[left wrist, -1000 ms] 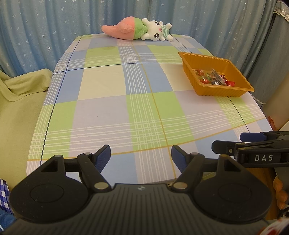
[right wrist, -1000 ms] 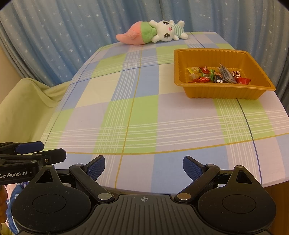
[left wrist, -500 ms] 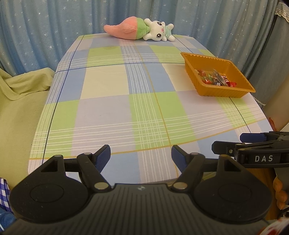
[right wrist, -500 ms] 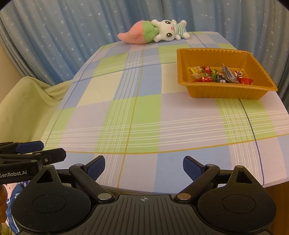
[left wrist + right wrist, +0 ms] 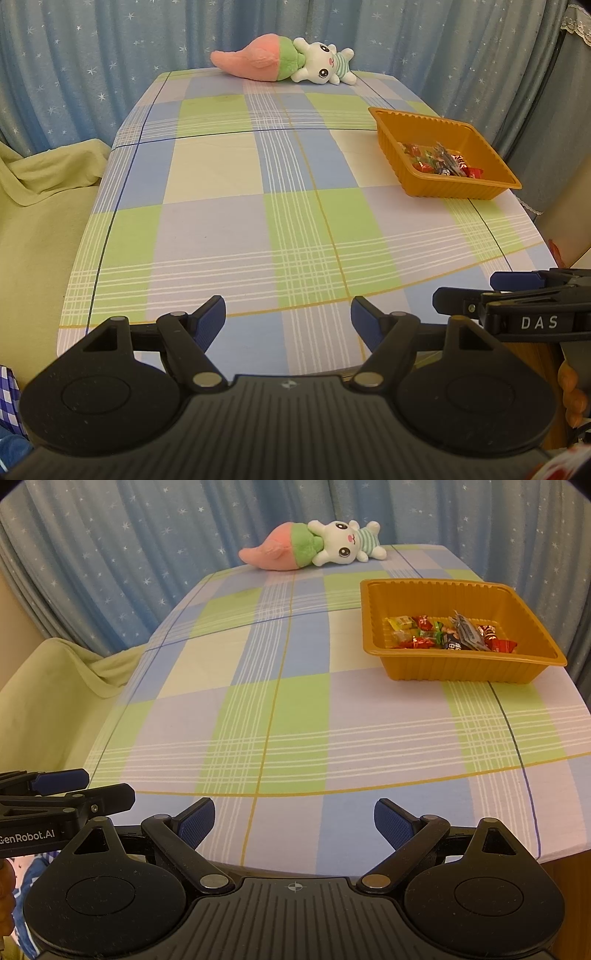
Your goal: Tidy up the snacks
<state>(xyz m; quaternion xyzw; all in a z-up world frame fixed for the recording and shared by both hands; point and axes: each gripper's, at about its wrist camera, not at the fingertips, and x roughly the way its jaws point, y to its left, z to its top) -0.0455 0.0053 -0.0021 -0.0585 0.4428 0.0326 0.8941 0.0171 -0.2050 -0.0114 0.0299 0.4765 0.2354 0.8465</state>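
Nearest, the left hand-held gripper [image 5: 287,314] and the right hand-held gripper [image 5: 294,818] hang side by side over the near edge of the worktop [image 5: 221,236], both with jaws spread and nothing between the blue pads. The checked cloth ahead of them lies bare. Further off on the right stands the orange plastic tray [image 5: 380,642], and the wrapped snacks [image 5: 450,635] are heaped inside it — none lie loose on the cloth. At the far edge rests a plush rabbit [image 5: 343,544]. The gathering looks finished, or close to it; any further move would call for a long reach to the tray.
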